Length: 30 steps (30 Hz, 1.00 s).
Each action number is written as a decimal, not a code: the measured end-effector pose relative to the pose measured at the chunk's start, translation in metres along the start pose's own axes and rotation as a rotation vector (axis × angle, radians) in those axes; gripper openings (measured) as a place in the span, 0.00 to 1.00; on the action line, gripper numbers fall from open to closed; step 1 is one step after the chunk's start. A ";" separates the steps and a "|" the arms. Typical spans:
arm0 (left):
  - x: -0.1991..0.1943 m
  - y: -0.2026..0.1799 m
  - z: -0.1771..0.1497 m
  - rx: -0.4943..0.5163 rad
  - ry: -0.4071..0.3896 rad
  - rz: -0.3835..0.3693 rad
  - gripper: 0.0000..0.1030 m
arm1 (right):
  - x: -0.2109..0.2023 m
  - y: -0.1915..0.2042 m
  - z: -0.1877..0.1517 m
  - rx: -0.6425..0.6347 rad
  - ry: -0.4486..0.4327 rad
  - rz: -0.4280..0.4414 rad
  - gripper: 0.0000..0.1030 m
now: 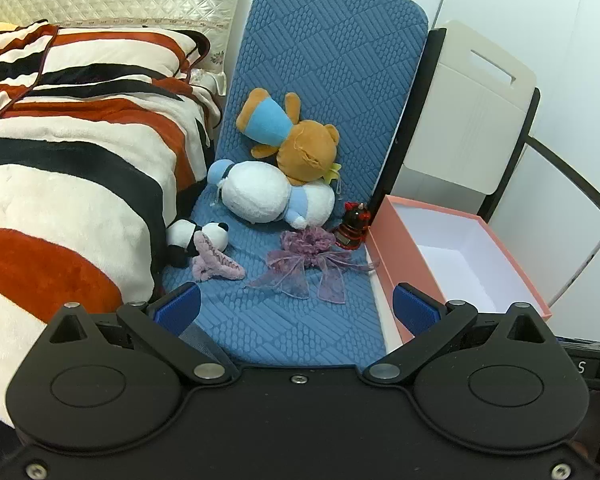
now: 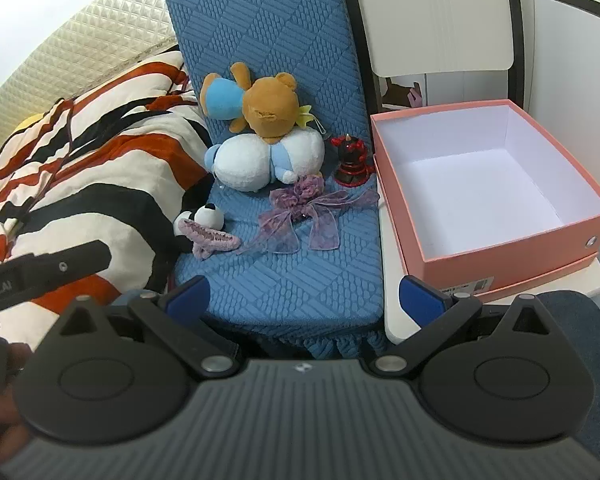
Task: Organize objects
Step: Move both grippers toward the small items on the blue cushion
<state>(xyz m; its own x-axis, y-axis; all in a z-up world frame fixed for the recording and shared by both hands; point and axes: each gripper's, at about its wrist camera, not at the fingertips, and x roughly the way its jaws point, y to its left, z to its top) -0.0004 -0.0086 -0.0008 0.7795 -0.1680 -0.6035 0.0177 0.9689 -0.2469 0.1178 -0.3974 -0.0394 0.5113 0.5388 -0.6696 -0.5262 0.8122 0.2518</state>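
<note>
Pink cardboard is forming the walls of the open box [image 2: 500,240], which is sitting empty at the right of the blue quilted cushion [image 2: 284,276] where the loose things are lying. Both grippers are hanging back at the near edge of the cushion, each with its jaws standing wide apart and gripping nothing: the left gripper [image 1: 296,312] is facing up the middle of the cushion, while the right gripper [image 2: 304,300] is sitting closer to the box side. Nearest to both is the purple ribbon bow [image 2: 300,216], lying straight ahead of the jaws with its streamers spreading across the cushion toward the box; the lilac hair claw [image 2: 212,240] is lying to its left, its long axis running crosswise, touching the small panda plush [image 2: 208,216]. Farther back, the brown bear [image 2: 260,108] is resting on the white-and-blue plush [image 2: 256,160], and the red-and-black figurine [image 2: 350,158] is standing just beside the box wall. Judging from this layout, the right gripper is looking better placed for carrying the bow, since the box is lying on its own side.
</note>
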 end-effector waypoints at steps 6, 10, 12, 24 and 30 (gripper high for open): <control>0.001 -0.003 -0.001 0.008 -0.006 -0.005 0.99 | 0.000 -0.001 0.000 -0.005 0.006 0.016 1.00; 0.003 -0.007 -0.002 0.018 0.005 -0.002 0.99 | -0.001 -0.003 -0.002 0.003 0.004 0.006 1.00; 0.004 -0.007 -0.002 0.020 0.006 -0.004 0.99 | 0.000 -0.004 -0.002 0.006 0.004 0.003 1.00; 0.007 -0.011 -0.003 0.009 0.001 -0.024 0.99 | 0.006 -0.011 -0.005 -0.001 -0.013 0.001 1.00; 0.013 -0.016 -0.005 0.004 0.007 -0.020 0.99 | 0.014 -0.020 -0.003 0.014 -0.006 0.035 1.00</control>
<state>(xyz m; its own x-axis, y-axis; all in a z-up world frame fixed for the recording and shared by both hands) 0.0064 -0.0276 -0.0086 0.7745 -0.1885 -0.6038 0.0355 0.9660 -0.2560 0.1333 -0.4071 -0.0556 0.4966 0.5682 -0.6562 -0.5341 0.7959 0.2850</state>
